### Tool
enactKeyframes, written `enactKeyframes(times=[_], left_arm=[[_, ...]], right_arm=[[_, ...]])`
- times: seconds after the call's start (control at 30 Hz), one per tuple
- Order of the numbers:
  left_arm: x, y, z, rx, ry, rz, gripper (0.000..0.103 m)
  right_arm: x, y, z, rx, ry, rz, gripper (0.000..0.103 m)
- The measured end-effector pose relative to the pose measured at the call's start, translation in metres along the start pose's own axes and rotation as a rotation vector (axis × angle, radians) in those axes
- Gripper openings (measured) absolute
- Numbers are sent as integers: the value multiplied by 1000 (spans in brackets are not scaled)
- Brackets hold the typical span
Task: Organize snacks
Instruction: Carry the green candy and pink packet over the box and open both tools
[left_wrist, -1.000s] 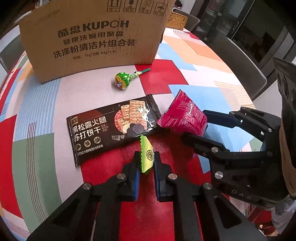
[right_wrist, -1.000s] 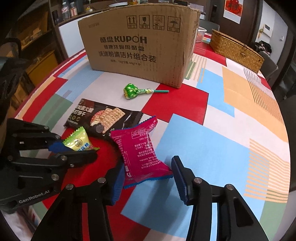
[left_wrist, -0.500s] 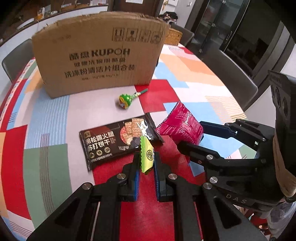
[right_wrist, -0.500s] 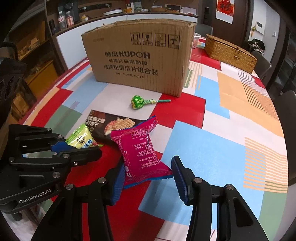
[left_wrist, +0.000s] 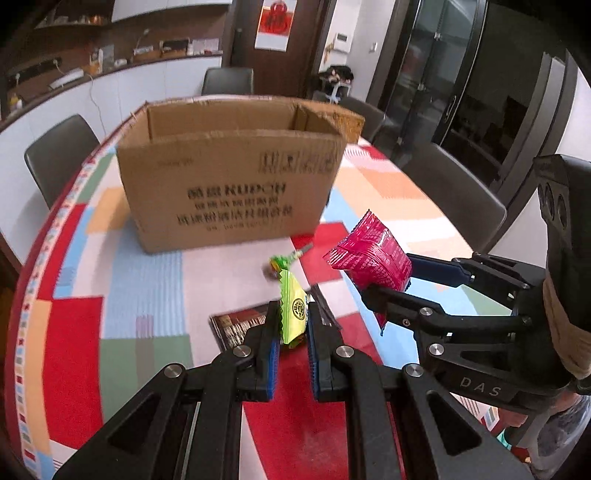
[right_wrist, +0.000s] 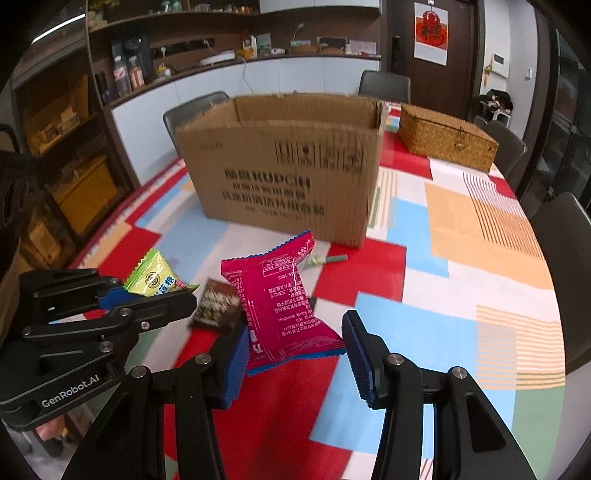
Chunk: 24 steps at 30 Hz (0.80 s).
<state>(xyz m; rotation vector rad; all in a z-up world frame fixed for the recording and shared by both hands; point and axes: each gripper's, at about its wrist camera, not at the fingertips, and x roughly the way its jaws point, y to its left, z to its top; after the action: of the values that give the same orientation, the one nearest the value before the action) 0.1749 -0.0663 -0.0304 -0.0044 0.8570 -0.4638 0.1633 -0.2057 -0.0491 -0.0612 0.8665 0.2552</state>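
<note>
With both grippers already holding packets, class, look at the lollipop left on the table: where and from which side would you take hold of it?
Grip the lollipop by its round wrapped head, coming from above. It lies flat on the table, so only the top is free, and the head seems the bulkiest part; the thin green stick would probably slip. A gripper must first be freed.

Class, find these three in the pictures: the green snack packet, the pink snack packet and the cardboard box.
green snack packet (left_wrist: 294, 308), left wrist view, printed front face.
pink snack packet (right_wrist: 282, 295), right wrist view, printed back panel.
cardboard box (right_wrist: 280, 184), right wrist view, front wall.
</note>
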Motion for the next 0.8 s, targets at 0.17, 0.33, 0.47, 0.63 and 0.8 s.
enactKeyframes(times=[0.17,0.33,0.47,0.63,0.8], left_arm=[[-18,6,17,9,-73,2,14],[-33,12,36,18,-139,13,14],[-42,16,53,35,-184,27,14],[-49,27,74,44,-236,53,14],[-47,38,98,44,-266,66,14]], right_arm=[[-12,8,19,-3,-60,3,50],[-23,14,38,-3,-120,3,50],[-31,16,55,-9,-166,-3,50],[-35,19,77,-21,-210,-14,50],[-30,19,102,-19,-239,-8,50]])
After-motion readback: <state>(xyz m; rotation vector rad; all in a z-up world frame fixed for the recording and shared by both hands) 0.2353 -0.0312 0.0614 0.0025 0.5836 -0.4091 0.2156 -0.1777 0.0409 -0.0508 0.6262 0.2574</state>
